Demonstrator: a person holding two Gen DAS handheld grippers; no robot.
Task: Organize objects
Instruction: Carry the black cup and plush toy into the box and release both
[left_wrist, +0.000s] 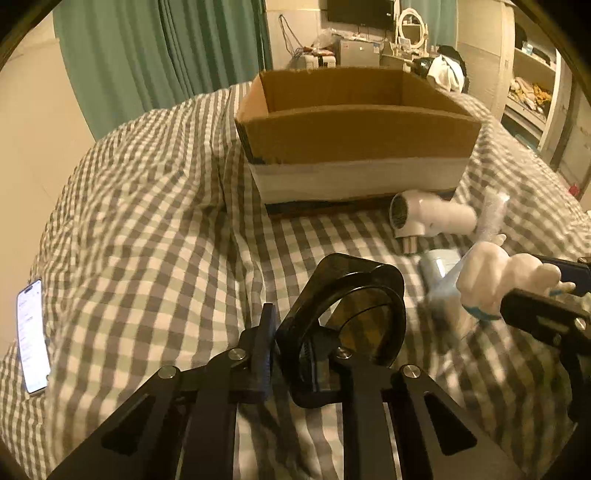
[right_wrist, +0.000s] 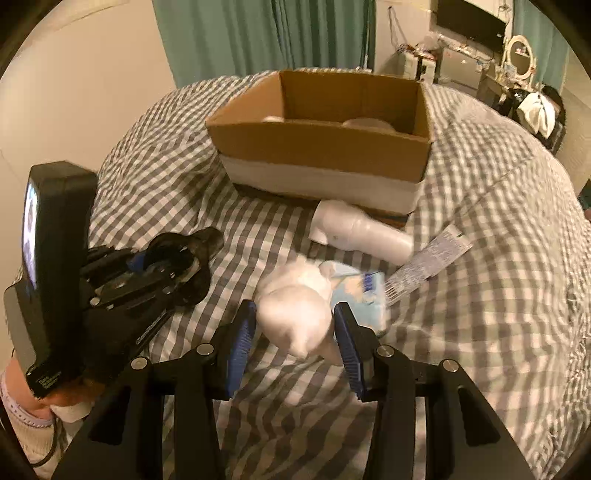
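Two claws hover level over the bed: left (left_wrist: 295, 354) clamps dark glasses (left_wrist: 343, 314), right (right_wrist: 295, 332) grips a white figurine (right_wrist: 295, 317).

Both wrist cameras look forward along their jaws, low over the checked bed (left_wrist: 147, 221) toward the cardboard box (left_wrist: 354, 133). The right view sits right of the left, and both share the box, the white hair dryer (right_wrist: 362, 232) and the far curtains (right_wrist: 258, 33).

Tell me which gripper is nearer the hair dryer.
Right. The right gripper, shut on a white plush toy, sits just in front of the hair dryer, near the tissue pack. The left gripper, holding a dark clip, is off to the dryer's left.
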